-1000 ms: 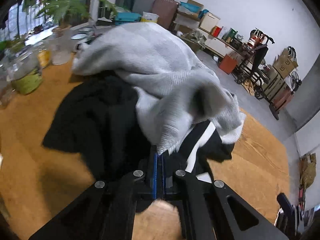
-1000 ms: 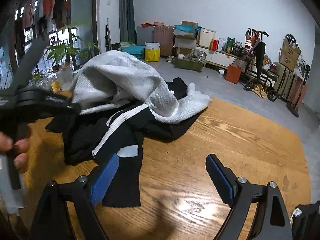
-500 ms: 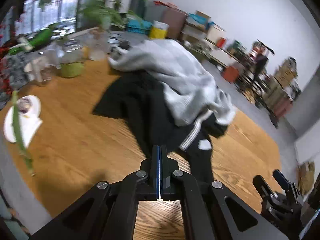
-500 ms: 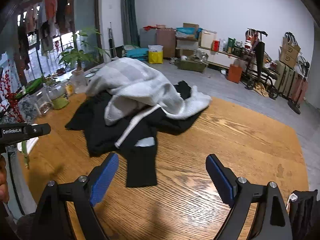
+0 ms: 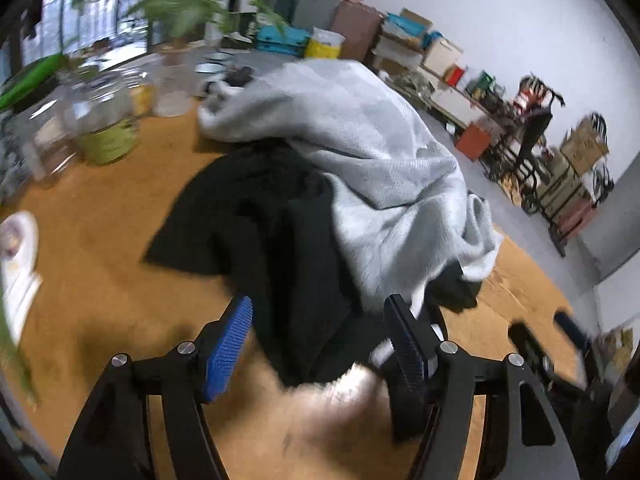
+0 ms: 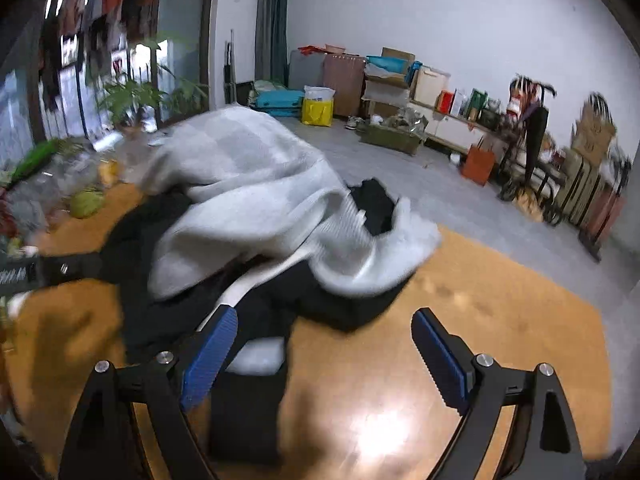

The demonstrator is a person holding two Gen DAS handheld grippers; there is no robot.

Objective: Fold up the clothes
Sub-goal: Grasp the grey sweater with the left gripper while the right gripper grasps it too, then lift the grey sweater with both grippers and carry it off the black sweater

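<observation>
Wooden table (image 6: 500, 300) mid-frame carries grey sweater (image 5: 360, 152) heaped over black garment (image 5: 272, 232), left gripper (image 5: 320, 328) jaws opening around black fabric (unpinched), right gripper (image 6: 324, 340) spread wide, empty.

Grey sweater (image 5: 372, 168) crumpled atop black garment (image 5: 272, 232) (unfolded).

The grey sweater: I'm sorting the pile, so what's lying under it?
A black garment with a white stripe lies beneath the grey sweater; whether anything more is buried under the sweater is hidden.
</observation>
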